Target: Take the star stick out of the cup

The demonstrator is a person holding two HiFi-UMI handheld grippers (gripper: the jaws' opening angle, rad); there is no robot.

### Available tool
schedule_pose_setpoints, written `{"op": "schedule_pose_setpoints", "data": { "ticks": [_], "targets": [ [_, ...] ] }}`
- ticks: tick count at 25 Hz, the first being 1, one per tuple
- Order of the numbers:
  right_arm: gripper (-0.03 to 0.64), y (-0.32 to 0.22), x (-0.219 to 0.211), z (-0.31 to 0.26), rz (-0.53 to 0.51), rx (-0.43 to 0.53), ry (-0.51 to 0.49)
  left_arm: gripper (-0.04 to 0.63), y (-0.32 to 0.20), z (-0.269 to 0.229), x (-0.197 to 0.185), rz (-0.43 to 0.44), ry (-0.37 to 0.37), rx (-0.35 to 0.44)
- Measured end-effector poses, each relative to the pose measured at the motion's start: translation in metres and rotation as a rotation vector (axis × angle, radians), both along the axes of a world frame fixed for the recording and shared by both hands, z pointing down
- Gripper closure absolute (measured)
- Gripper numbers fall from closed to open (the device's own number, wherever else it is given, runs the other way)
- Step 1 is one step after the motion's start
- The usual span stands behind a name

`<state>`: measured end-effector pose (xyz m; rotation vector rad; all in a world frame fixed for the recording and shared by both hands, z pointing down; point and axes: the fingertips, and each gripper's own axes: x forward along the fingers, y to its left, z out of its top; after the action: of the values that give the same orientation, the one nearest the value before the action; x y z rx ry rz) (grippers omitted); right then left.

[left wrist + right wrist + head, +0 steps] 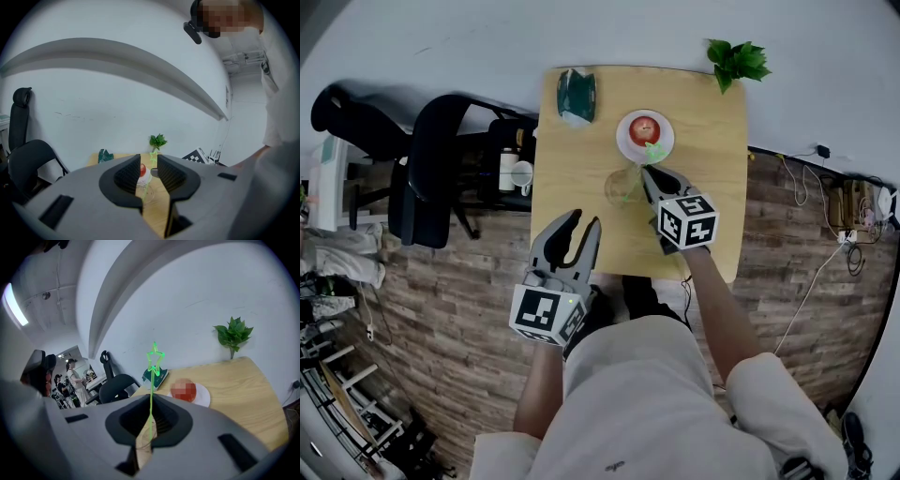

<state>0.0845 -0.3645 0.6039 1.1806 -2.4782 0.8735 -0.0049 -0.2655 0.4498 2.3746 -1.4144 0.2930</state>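
Observation:
A thin green star stick rises between my right gripper's jaws, its star above them; the jaws are shut on the stem. In the head view the right gripper is just right of the clear cup on the wooden table, with the star at its tips. In the left gripper view the stick's lower end still seems to be inside the cup. My left gripper is open and empty near the table's front edge, pointing at the cup.
A white plate with a red apple stands right behind the cup. A teal packet lies at the back left and a green plant at the back right corner. A black office chair and a shelf with a mug are left of the table.

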Motion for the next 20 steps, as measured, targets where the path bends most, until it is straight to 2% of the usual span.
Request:
{"op": "schedule_pose_setpoints", "data": {
  "ticks": [10, 20],
  "targets": [
    [0.607, 0.013, -0.003, -0.022, 0.056, 0.051, -0.004, 0.497, 0.021, -0.008, -0.02, 0.027, 0.006, 0.019],
    [0.607, 0.043, -0.002, -0.083, 0.161, 0.18, 0.013, 0.497, 0.048, -0.03, -0.042, 0.109, 0.04, 0.073]
  ]
}}
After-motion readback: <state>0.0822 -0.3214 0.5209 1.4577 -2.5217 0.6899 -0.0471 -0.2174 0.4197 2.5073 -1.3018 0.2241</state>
